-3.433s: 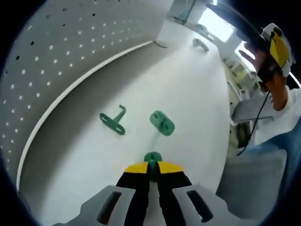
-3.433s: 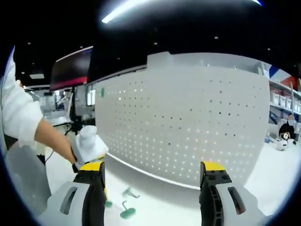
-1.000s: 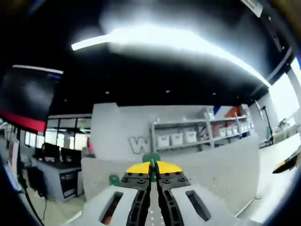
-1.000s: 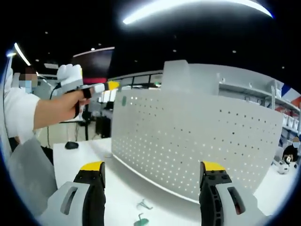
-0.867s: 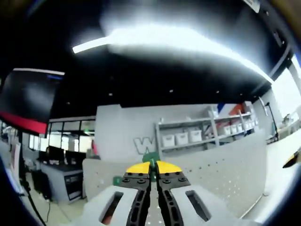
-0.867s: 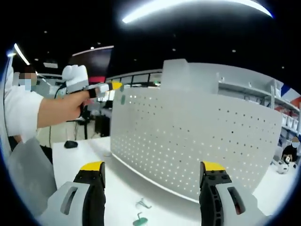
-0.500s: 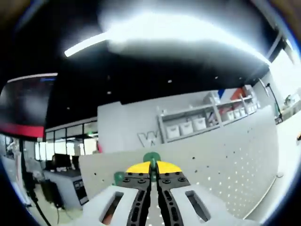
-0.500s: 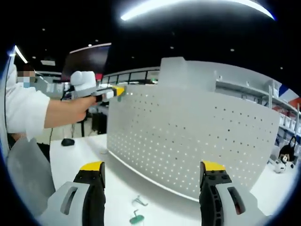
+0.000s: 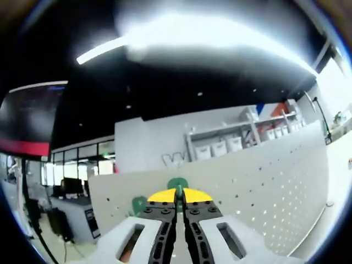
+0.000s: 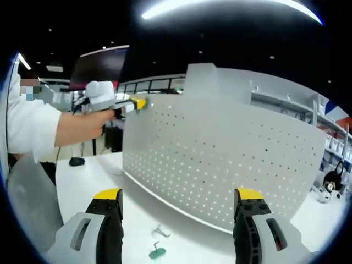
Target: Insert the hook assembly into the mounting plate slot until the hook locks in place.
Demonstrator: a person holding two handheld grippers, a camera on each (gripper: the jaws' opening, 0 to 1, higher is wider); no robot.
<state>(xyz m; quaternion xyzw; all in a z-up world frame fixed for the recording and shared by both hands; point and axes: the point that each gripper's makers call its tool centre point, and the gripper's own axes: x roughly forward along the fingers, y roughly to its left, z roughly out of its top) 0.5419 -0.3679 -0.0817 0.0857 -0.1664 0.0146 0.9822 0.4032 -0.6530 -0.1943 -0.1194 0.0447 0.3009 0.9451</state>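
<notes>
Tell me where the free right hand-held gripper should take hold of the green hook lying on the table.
Grip the green hook by its thin upright stem, coming down from above. Its flat base plate lies on the white table, leaving little to pinch, while the stem stands clear. The right hand-held gripper is open above it.

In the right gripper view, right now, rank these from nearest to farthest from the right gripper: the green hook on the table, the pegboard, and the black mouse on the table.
1. green hook: on the white table, between the jaws, low in view.
2. pegboard: upright panel behind the hook, centre.
3. black mouse: far left, beyond the pegboard's left edge.
</notes>
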